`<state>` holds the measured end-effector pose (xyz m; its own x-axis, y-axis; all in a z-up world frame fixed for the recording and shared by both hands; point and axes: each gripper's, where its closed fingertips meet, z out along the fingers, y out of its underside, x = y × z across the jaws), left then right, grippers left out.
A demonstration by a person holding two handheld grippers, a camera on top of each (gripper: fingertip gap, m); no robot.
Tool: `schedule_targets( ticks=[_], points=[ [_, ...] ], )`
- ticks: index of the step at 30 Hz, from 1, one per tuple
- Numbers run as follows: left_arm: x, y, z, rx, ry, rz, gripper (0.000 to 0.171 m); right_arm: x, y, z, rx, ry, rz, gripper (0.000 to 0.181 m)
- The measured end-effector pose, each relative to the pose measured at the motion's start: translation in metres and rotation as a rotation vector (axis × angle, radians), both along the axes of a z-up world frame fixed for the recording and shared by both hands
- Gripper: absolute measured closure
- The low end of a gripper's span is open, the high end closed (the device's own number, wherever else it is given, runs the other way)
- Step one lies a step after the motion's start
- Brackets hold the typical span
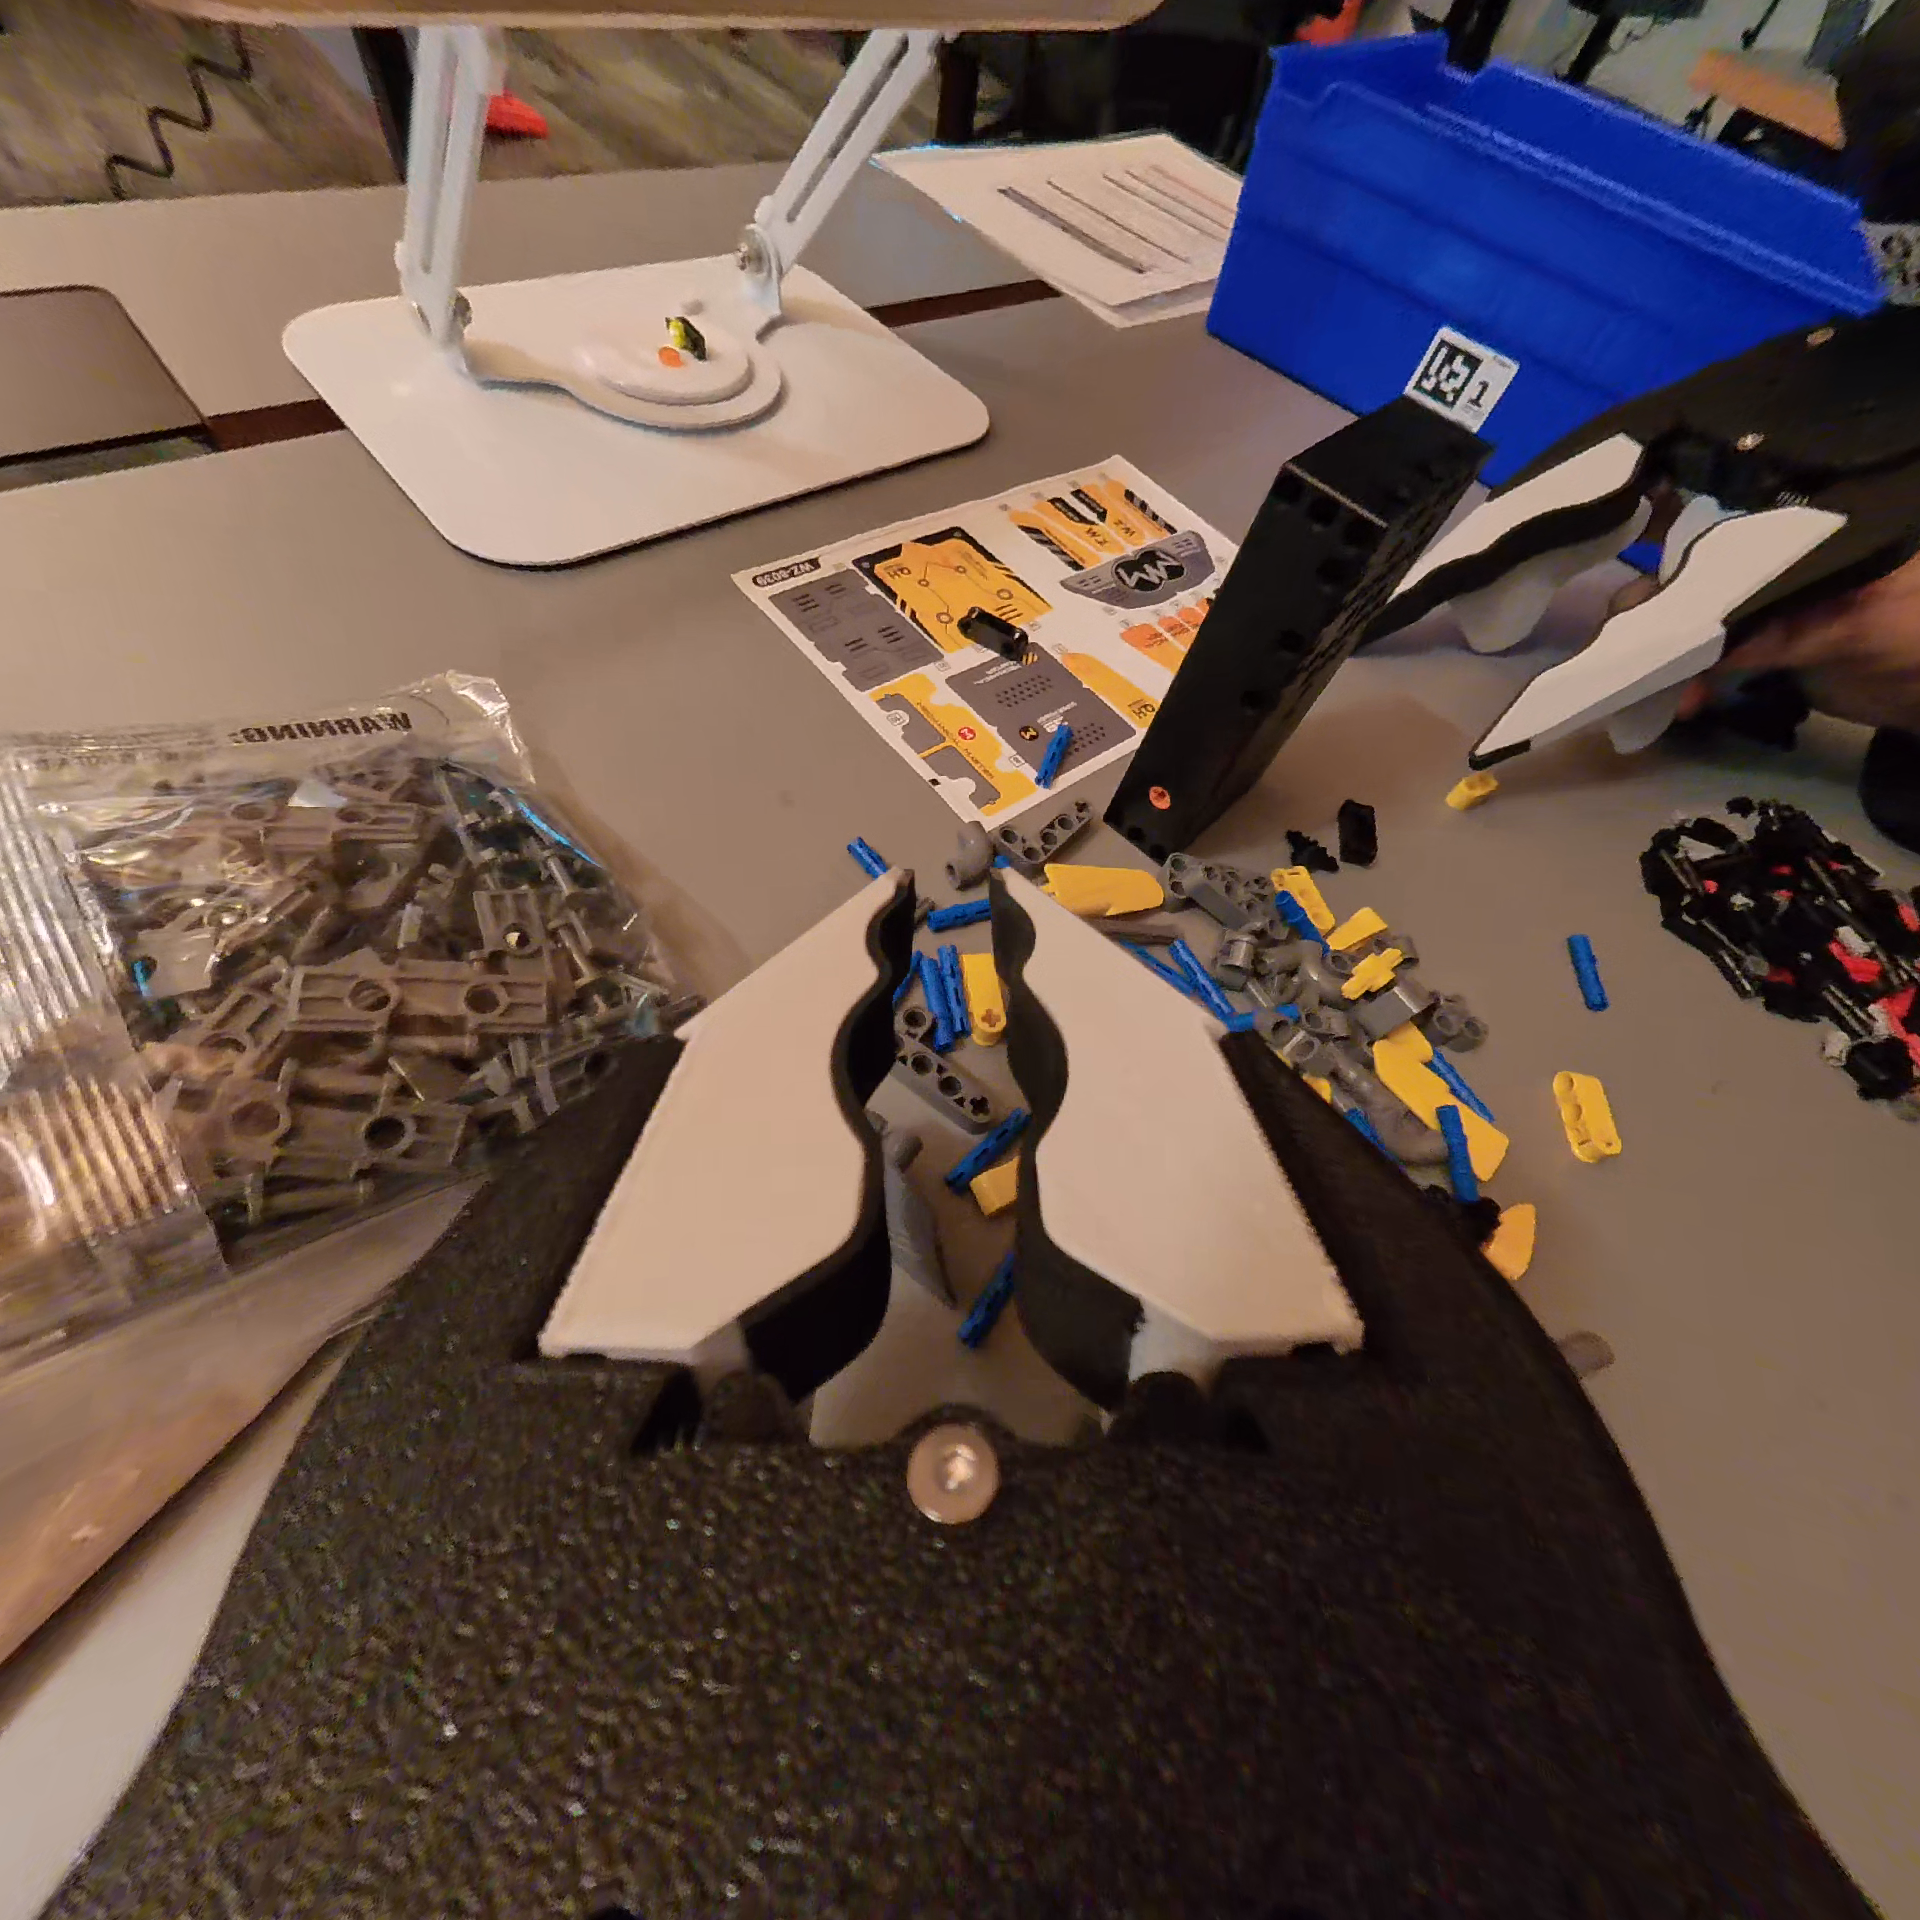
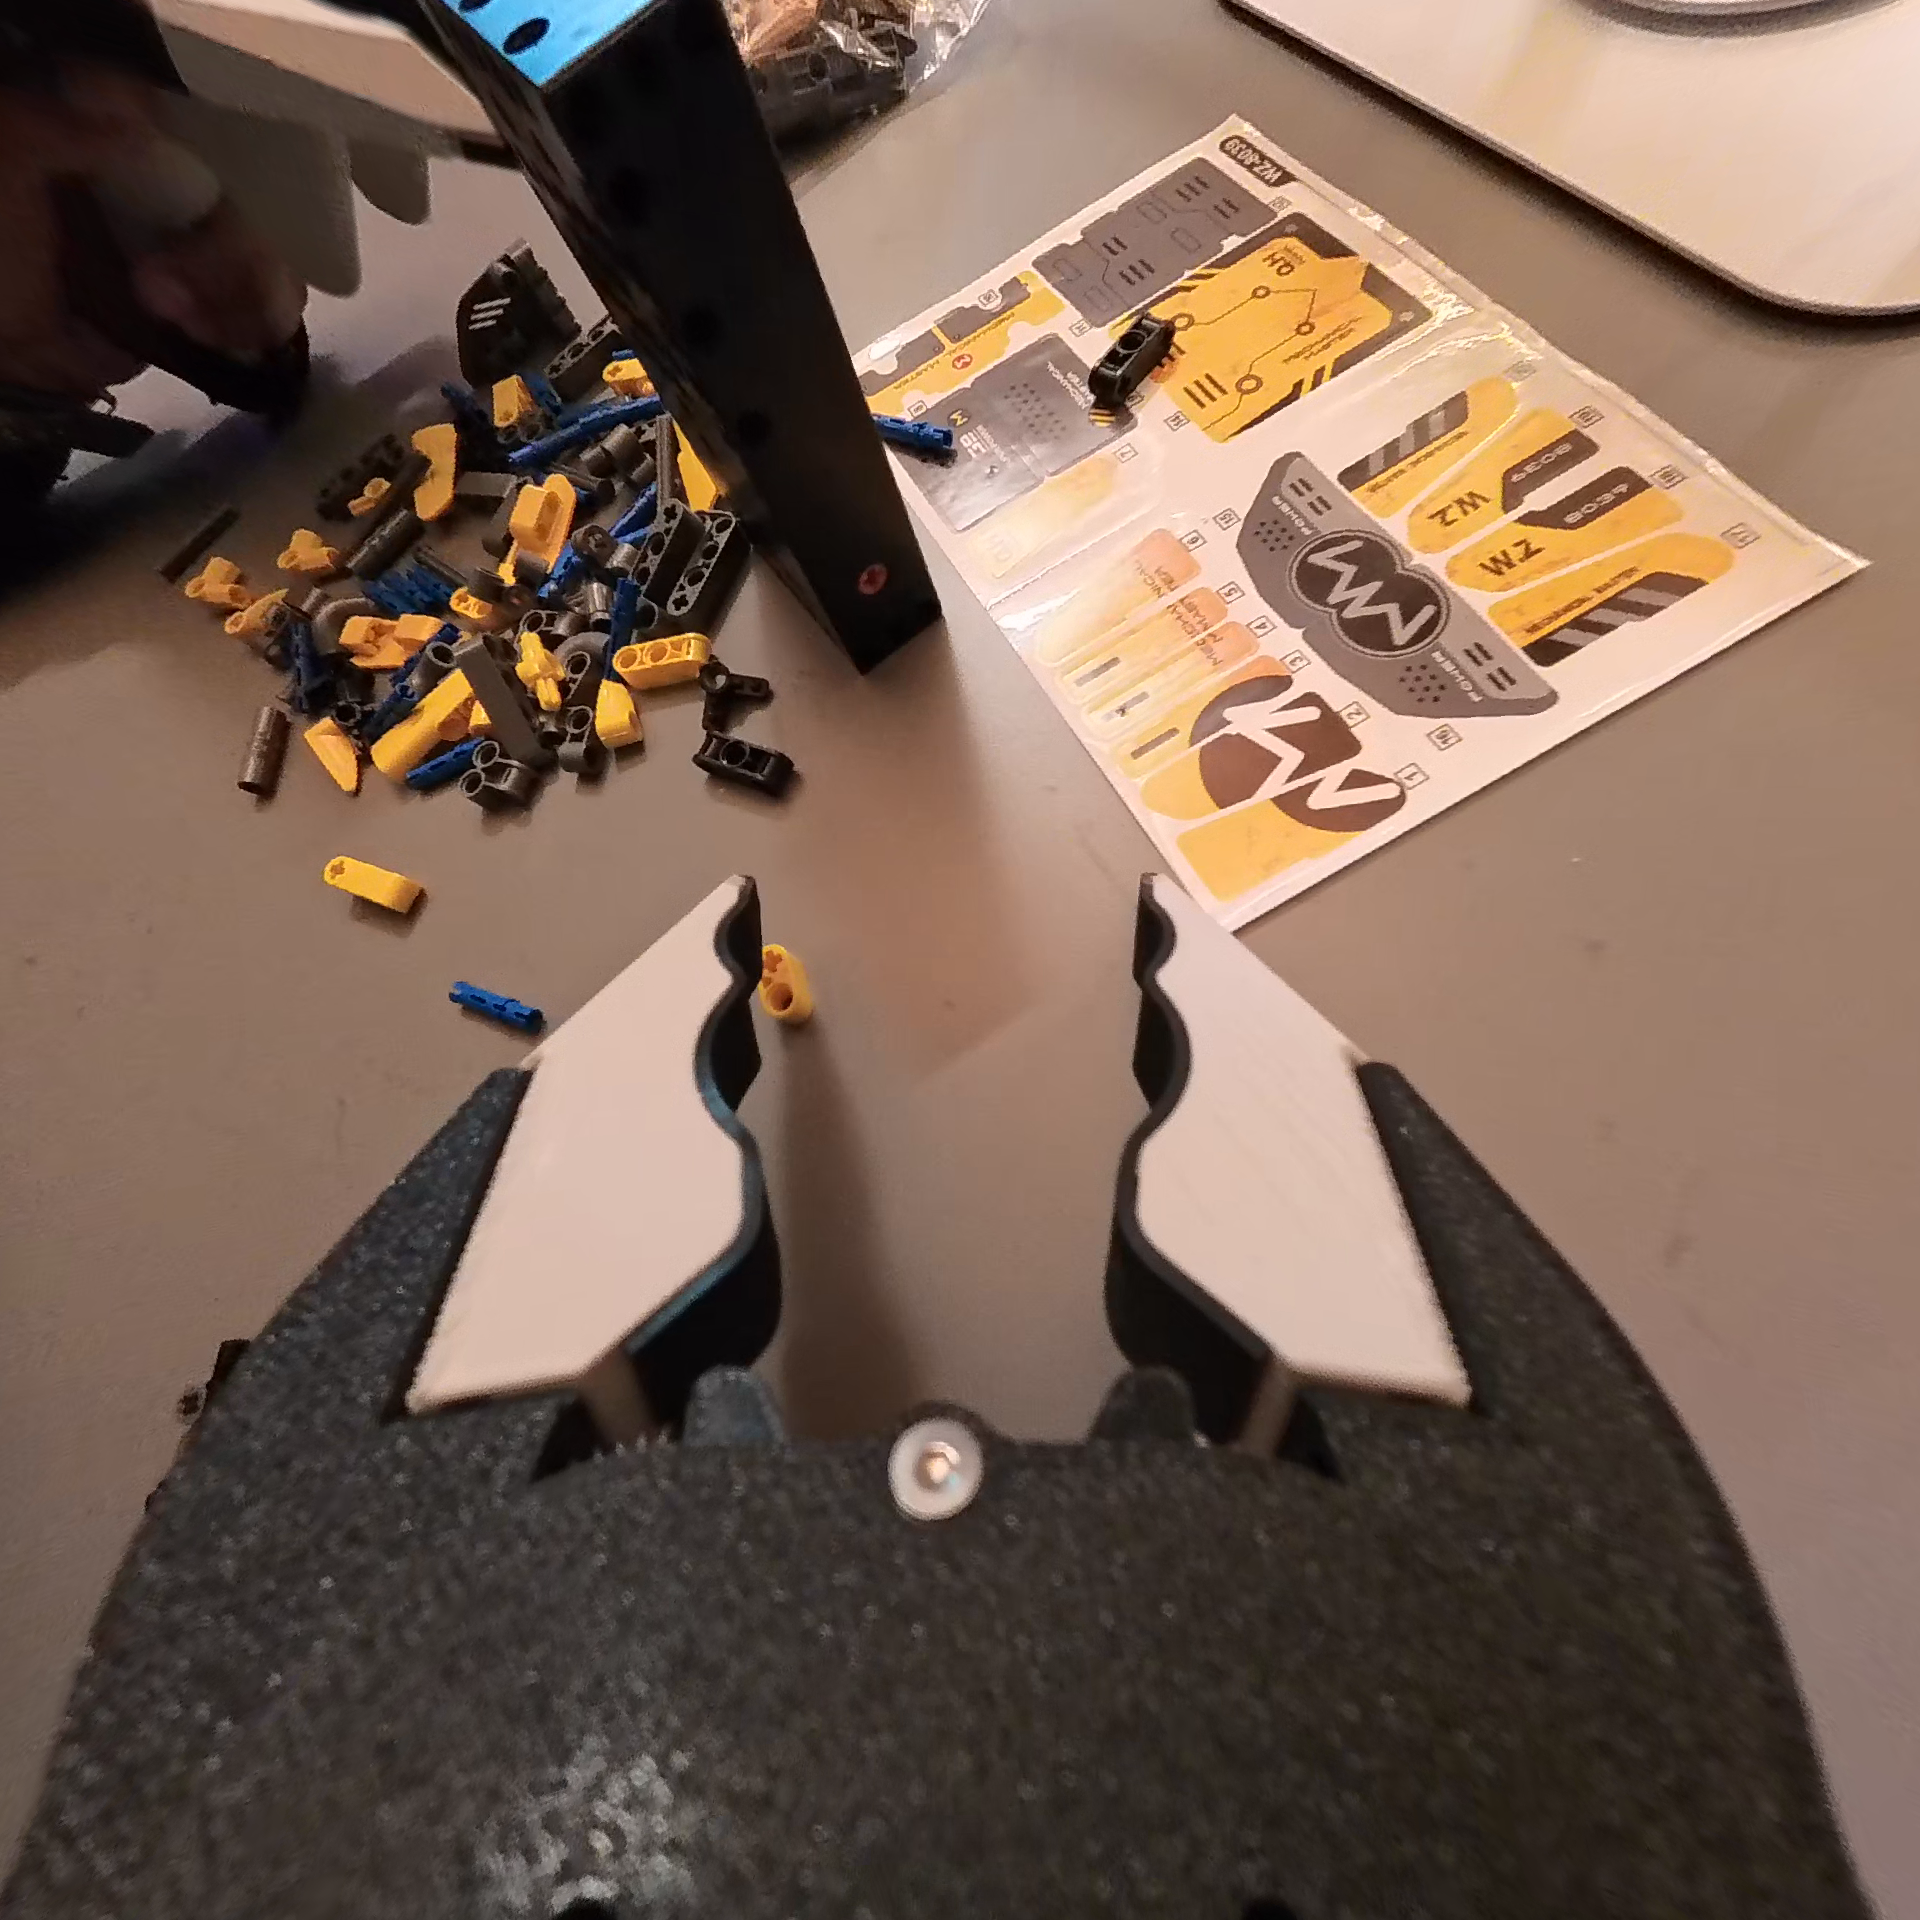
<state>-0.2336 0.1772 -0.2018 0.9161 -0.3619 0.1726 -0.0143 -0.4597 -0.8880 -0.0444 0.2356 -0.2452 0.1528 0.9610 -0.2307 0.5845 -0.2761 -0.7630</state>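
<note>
My left gripper (image 1: pixel 953 883) hovers over a pile of small yellow, blue and grey building pieces (image 1: pixel 1299 977). Its jaws are a narrow gap apart and hold nothing. My right gripper (image 2: pixel 945 894) is wide open and empty, low over the grey table. A small yellow piece (image 2: pixel 784 982) lies just inside its left fingertip. The pile also shows in the right wrist view (image 2: pixel 499 582), ahead on the left. A long black box with holes (image 1: pixel 1299 634) stands tilted at the pile's edge, between the two grippers; it also shows in the right wrist view (image 2: pixel 727 364).
A sticker sheet (image 2: pixel 1351 520) with a small black piece (image 2: pixel 1132 353) on it lies ahead of the right gripper. A clear bag of grey pieces (image 1: pixel 312 987) lies left. A white stand base (image 1: pixel 623 416), papers (image 1: pixel 1091 218) and a blue bin (image 1: pixel 1507 229) stand behind. A black-and-red heap (image 1: pixel 1787 935) lies right. The grippers' ends are close to 20 cm from one another.
</note>
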Motion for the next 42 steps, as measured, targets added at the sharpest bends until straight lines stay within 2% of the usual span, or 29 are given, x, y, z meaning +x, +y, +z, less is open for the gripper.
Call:
schedule_targets(
  ticks=[25, 42],
  points=[
    [0.029, -0.013, -0.042, -0.186, 0.218, -0.163, 0.158, 0.000, 0.001, 0.001, -0.030, 0.011, -0.007, 0.112],
    [0.033, -0.017, -0.044, -0.194, 0.234, -0.198, 0.158, 0.000, 0.002, 0.002, -0.043, 0.016, -0.008, 0.112]
  ],
)
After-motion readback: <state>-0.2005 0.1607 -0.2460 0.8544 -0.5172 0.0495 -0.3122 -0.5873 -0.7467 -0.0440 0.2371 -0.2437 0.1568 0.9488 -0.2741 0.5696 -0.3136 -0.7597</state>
